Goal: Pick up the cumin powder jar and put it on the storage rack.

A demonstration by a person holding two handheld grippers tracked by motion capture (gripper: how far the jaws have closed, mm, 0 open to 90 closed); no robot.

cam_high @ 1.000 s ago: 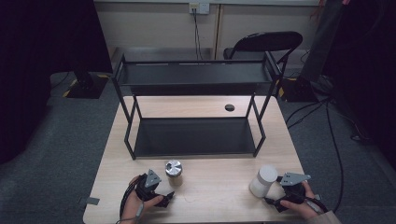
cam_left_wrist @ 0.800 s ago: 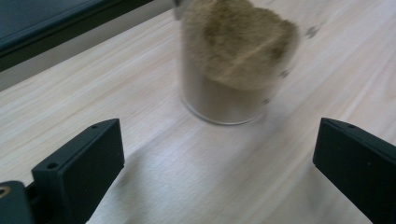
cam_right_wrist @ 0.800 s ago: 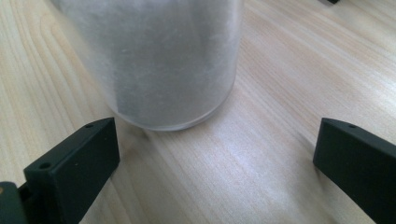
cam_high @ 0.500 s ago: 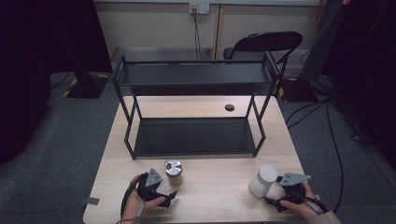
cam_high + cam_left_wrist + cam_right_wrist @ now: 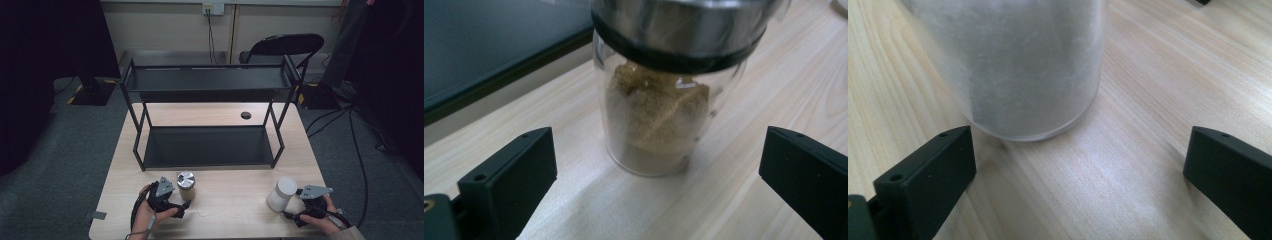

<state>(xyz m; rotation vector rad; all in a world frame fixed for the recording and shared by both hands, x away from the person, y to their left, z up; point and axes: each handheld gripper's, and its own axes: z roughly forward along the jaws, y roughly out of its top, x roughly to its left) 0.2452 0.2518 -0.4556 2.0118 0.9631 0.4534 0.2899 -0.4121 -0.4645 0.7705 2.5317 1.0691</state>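
Observation:
A small glass jar (image 5: 186, 185) with a metal lid and brown powder inside stands upright on the table's front left. In the left gripper view the jar (image 5: 659, 95) rises just beyond the wide-apart jaws of my left gripper (image 5: 659, 185), which is open. My left gripper (image 5: 176, 202) sits close behind the jar in the high view. A white frosted container (image 5: 282, 194) stands at the front right. My right gripper (image 5: 292, 212) is open beside it, and the container (image 5: 1023, 65) stands just past its spread jaws (image 5: 1080, 180).
A black two-tier metal rack (image 5: 210, 120) stands across the middle of the wooden table (image 5: 230, 215), both shelves bare. A round cable hole (image 5: 245, 115) lies behind its lower shelf. A black chair (image 5: 285, 47) stands beyond the table.

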